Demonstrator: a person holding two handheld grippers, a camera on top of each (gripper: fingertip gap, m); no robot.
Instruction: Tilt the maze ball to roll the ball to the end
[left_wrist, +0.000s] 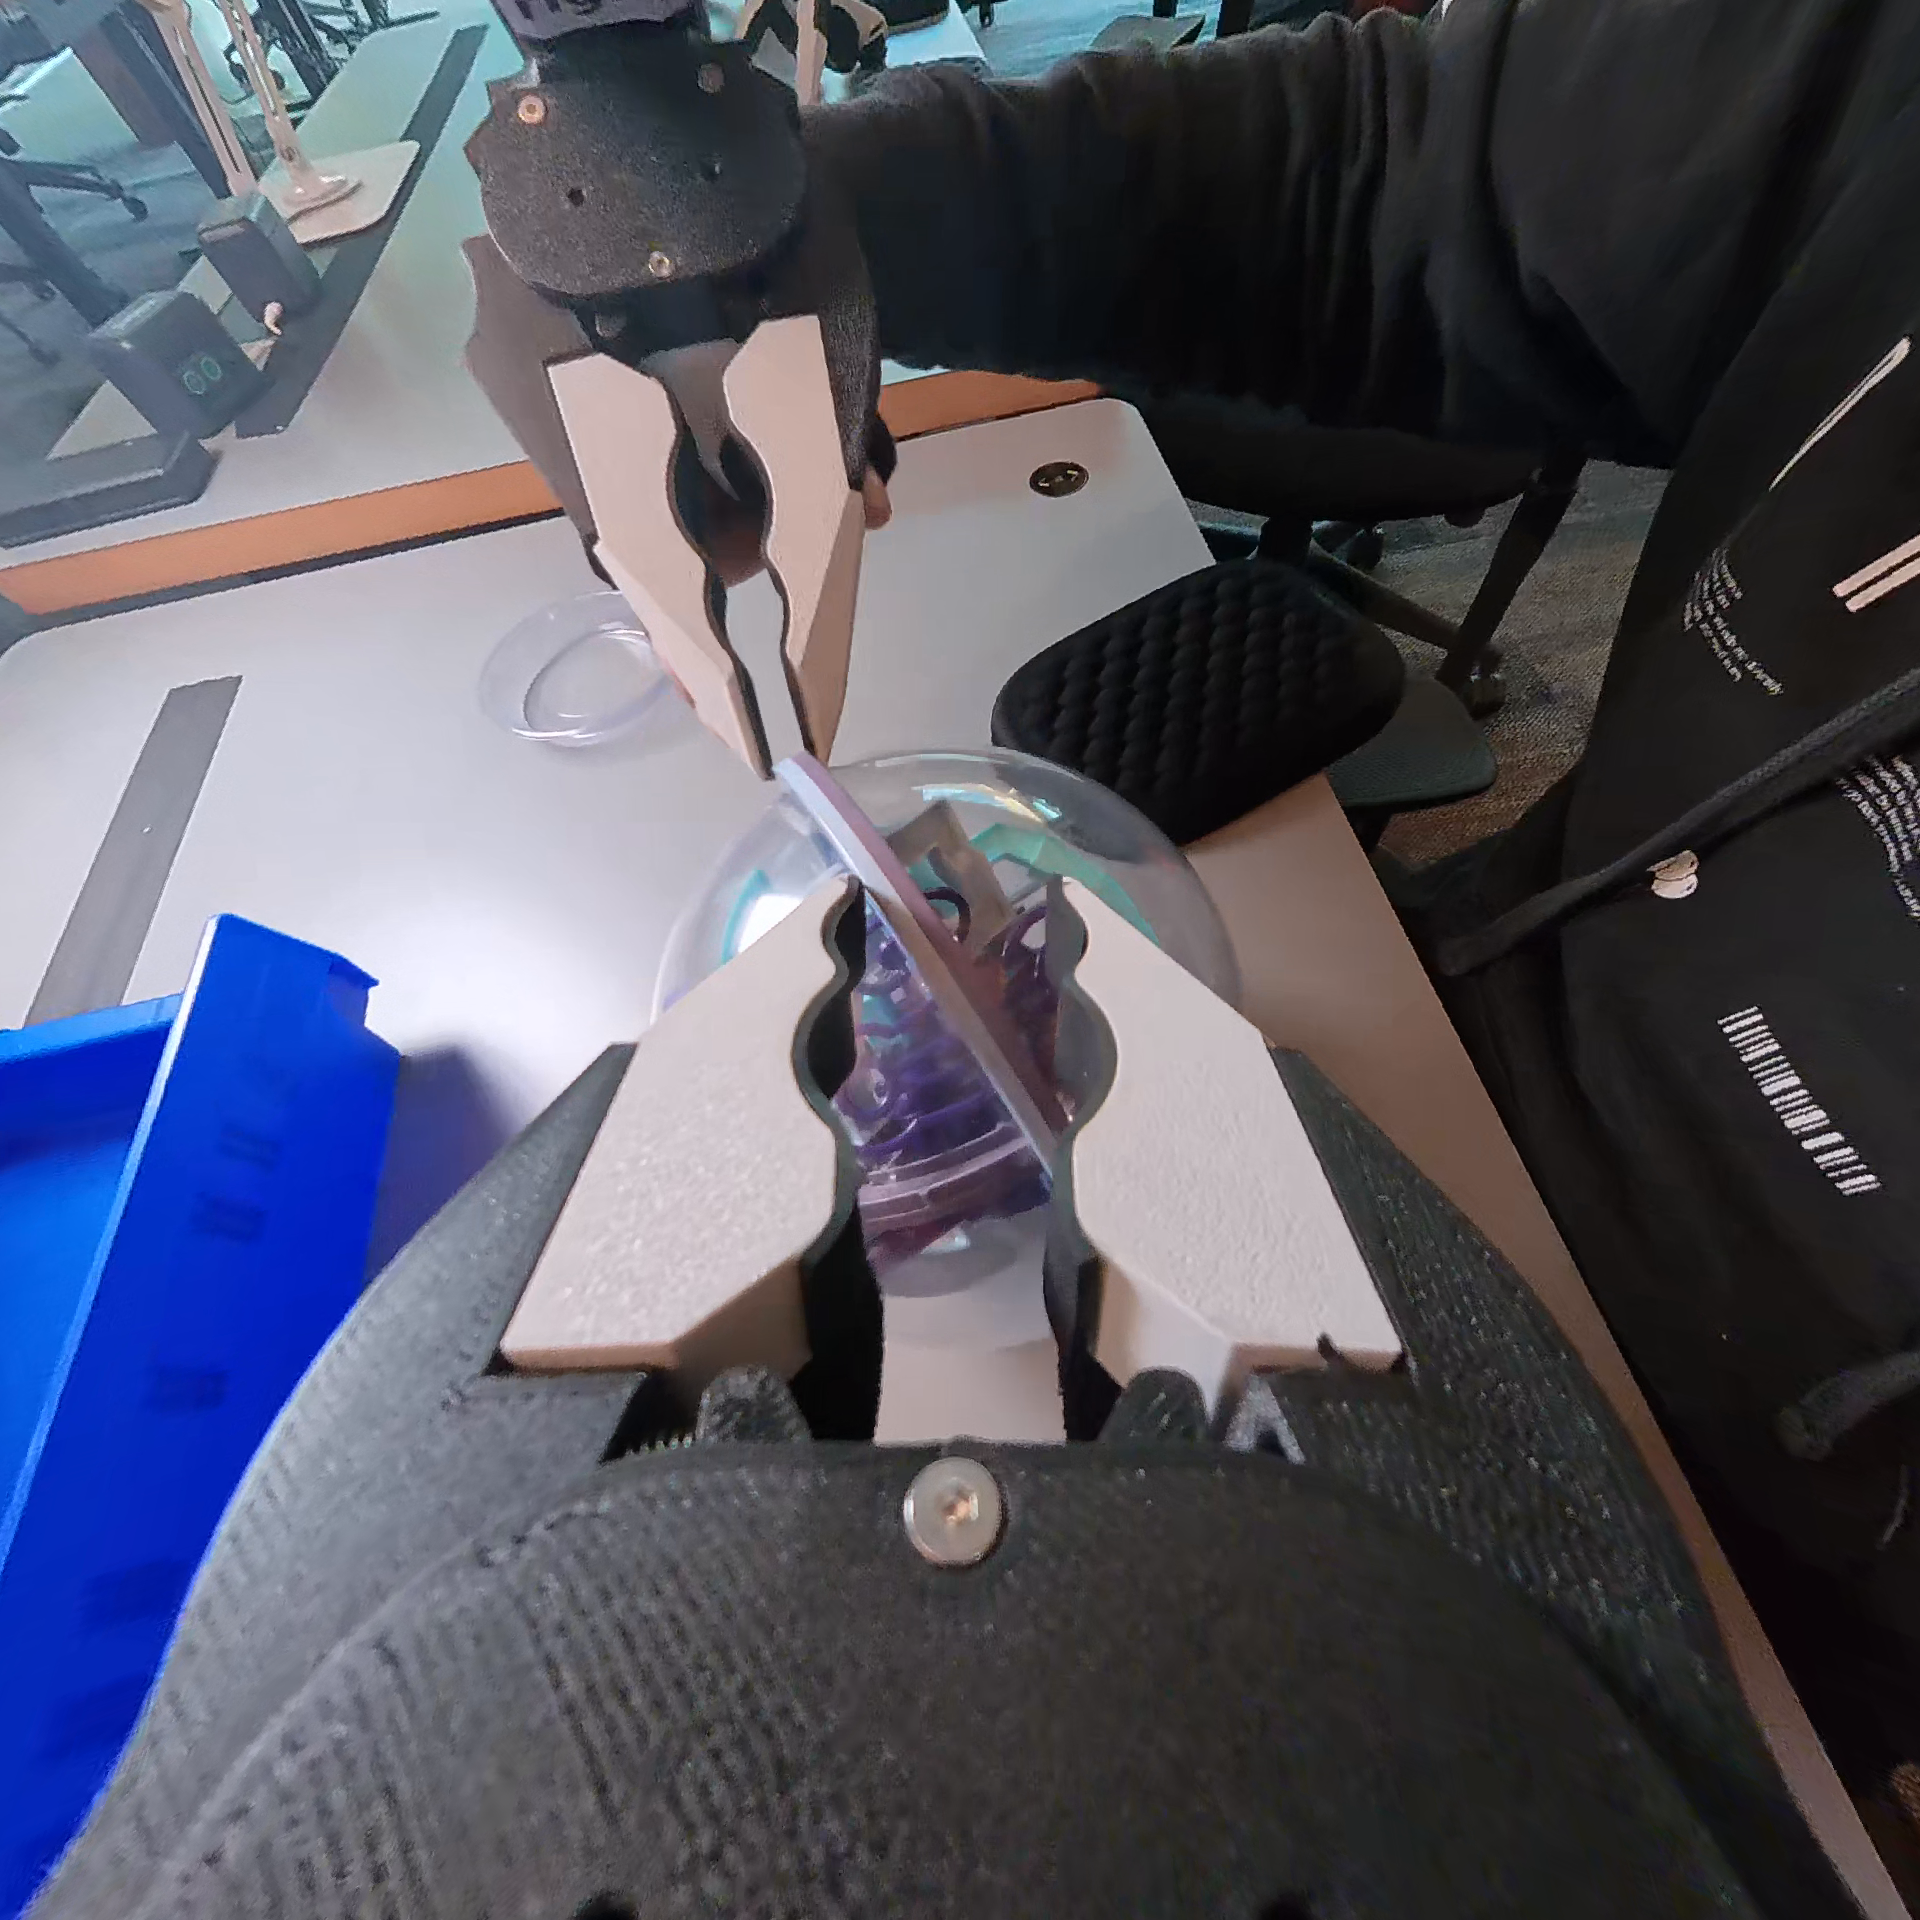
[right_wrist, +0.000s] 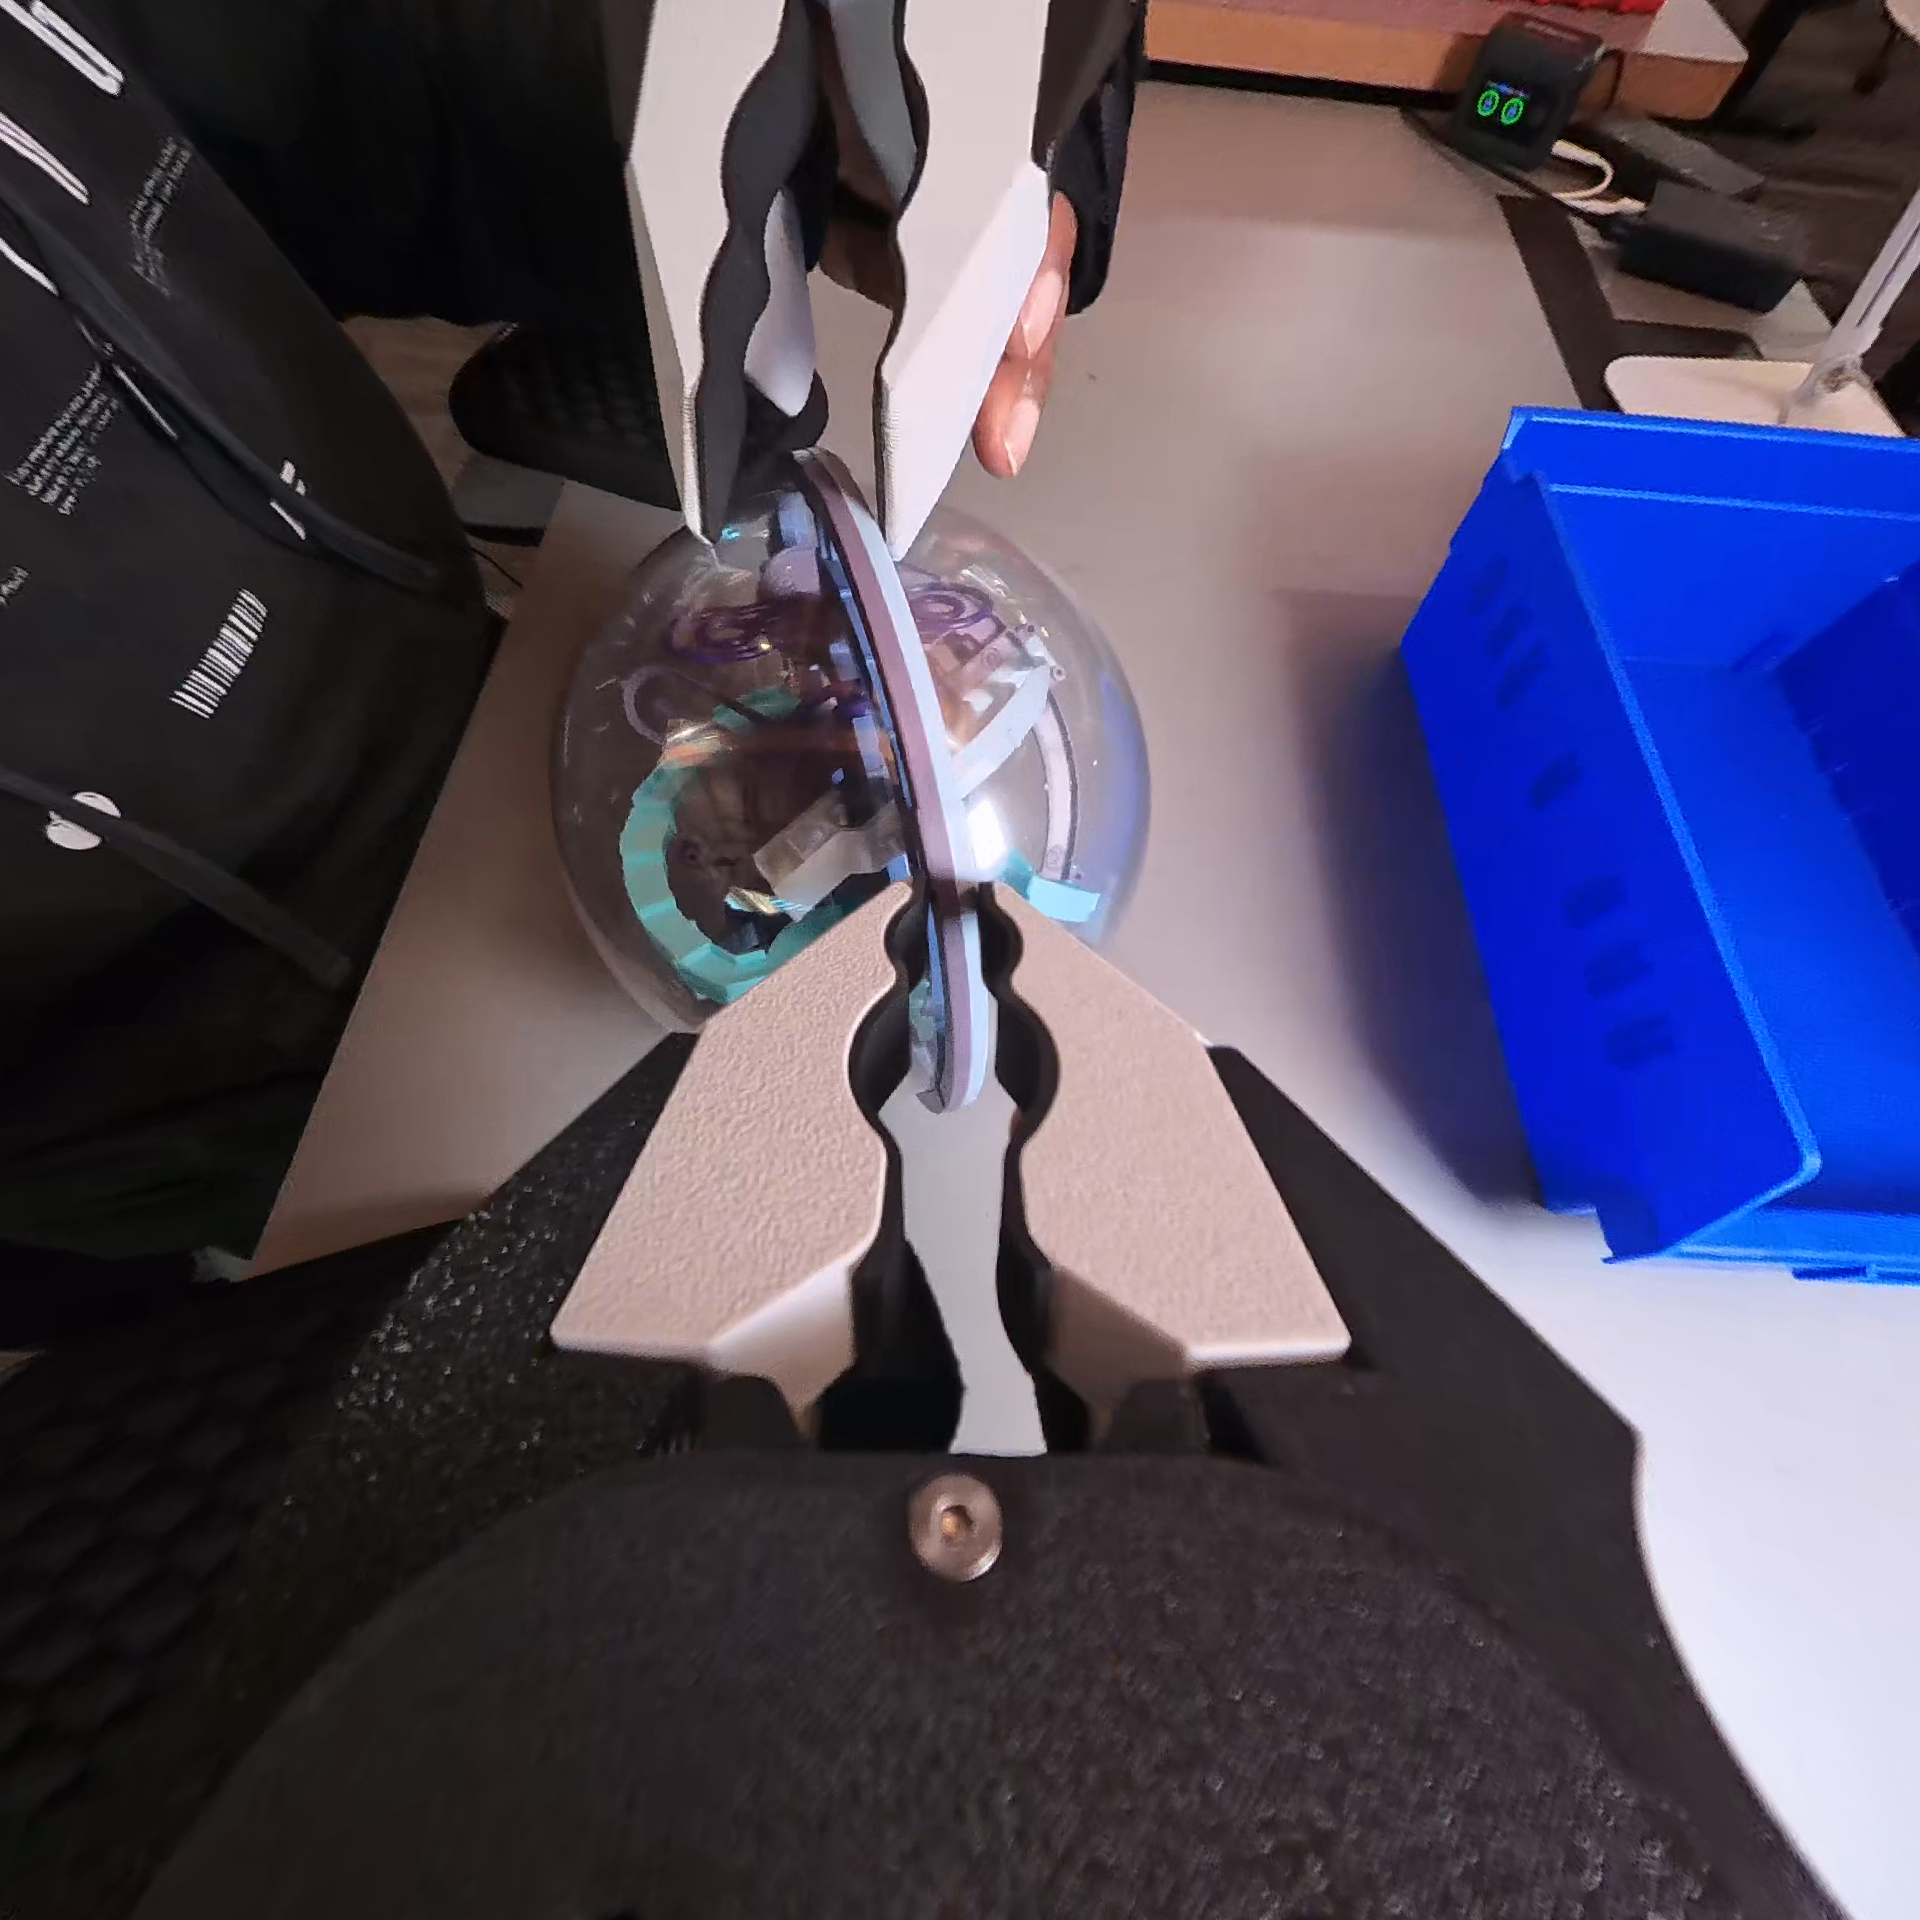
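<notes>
With the maze ball held over the near edge of the white table, we see it pinched from two opposite sides by its flat equatorial ring, which runs tilted, almost edge-on to both cameras. Clear shell, purple and teal tracks inside; we can't pick out the small ball in there.

Our left gripper is closed down most of the way, jaws narrow, clamping the ring at the near side of the sphere. Our right gripper has the same narrow grip on the ring from the far side; in the left wrist view its tips meet the ring at the top of the globe. Whether the sphere's underside touches the table we can't tell.

Outward: a blue bin sits on the table near the ball, not touching it. A clear shallow dish lies farther back on the table. A black mesh chair seat is just off the table edge, next to the person's dark hoodie.
</notes>
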